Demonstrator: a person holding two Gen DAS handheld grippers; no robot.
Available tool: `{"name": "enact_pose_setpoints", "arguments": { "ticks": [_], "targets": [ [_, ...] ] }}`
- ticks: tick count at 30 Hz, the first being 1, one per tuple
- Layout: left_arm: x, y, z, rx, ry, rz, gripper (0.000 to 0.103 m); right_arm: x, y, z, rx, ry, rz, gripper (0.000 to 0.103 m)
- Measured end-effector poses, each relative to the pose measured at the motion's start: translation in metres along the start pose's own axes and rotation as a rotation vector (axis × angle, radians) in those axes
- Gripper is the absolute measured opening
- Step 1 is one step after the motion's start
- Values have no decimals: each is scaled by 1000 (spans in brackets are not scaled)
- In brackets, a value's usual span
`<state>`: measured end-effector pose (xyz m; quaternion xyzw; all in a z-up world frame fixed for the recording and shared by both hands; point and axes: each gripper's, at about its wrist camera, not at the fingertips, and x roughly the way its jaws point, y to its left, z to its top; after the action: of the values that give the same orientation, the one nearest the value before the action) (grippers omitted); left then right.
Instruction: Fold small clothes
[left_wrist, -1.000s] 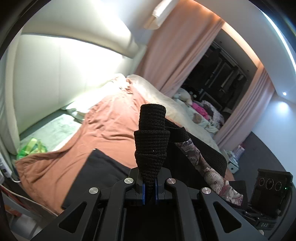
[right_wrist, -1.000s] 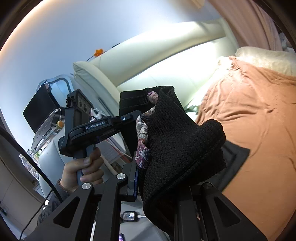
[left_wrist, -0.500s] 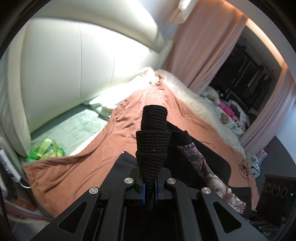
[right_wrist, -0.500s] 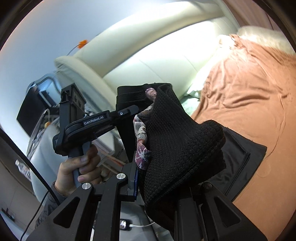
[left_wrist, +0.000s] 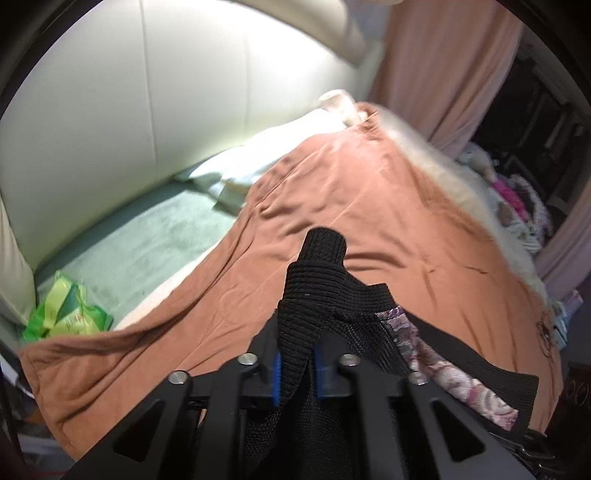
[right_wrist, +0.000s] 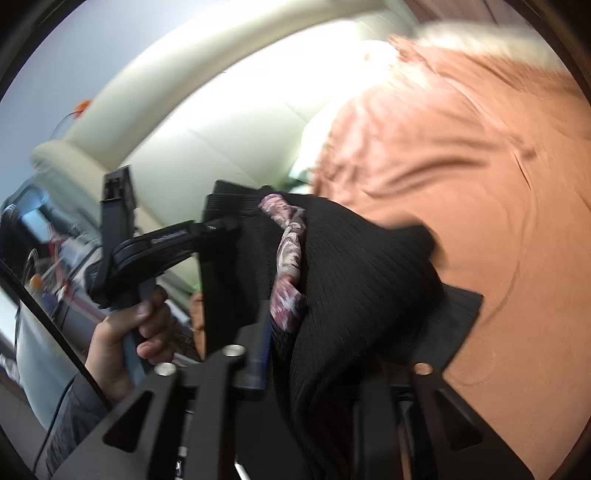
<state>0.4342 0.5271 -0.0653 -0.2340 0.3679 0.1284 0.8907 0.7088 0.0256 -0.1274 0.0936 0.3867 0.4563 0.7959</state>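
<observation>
A black knit garment (left_wrist: 314, 277) with a floral lining (left_wrist: 443, 369) stretches between both grippers just above the brown blanket (left_wrist: 369, 192). My left gripper (left_wrist: 298, 354) is opening. A bunched black edge stands between its blue pads, with a gap on the right side. In the right wrist view the garment (right_wrist: 362, 266) drapes over my right gripper (right_wrist: 332, 350), which is also opening. Its right finger is hidden under cloth. A hand (right_wrist: 122, 332) holds the left gripper (right_wrist: 218, 225) at the waistband. A flat black cloth (right_wrist: 458, 317) lies on the blanket (right_wrist: 480, 147) underneath.
A cream padded headboard (left_wrist: 147, 110) runs behind the bed. A green packet (left_wrist: 62, 310) lies on the pale green sheet (left_wrist: 129, 240) at the left. White pillows (left_wrist: 258, 162) sit by the headboard. Pink curtains (left_wrist: 443, 74) and piled things (left_wrist: 517, 192) are at the far right.
Both grippers have come down and forward over the bed with the black garment. The jaws of both, pinched on the cloth before, now stand apart.
</observation>
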Motion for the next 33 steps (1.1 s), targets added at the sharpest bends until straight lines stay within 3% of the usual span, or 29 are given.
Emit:
{"name": "enact_pose_setpoints", "arguments": {
  "ticks": [1,2,9,12,19,25,27,33],
  "targets": [
    [9,5,-3,-29,17,10,34,2,-10,1,30,4,-19,73],
    [12,8,-5,-47,20,10,43,-2,-27,0,62,-10,-69,82],
    [13,18,-29,-67,62,-12,45,-39,-76,-11,116,4,-109,83],
    [1,17,-41,-66,74,-28,45,-54,-76,-17,121,14,-96,83],
    [-41,4,-69,-33,82,-27,46,-60,-26,-21,67,27,-128,83],
    [-90,-20,-92,4,52,-36,49,-97,2,-35,-4,39,-142,83],
    [-104,-29,-99,23,38,-36,61,-111,11,-39,-27,33,-149,85],
    [-156,-60,-129,79,-36,-45,89,-163,35,-61,-75,-21,-188,103]
  ]
}}
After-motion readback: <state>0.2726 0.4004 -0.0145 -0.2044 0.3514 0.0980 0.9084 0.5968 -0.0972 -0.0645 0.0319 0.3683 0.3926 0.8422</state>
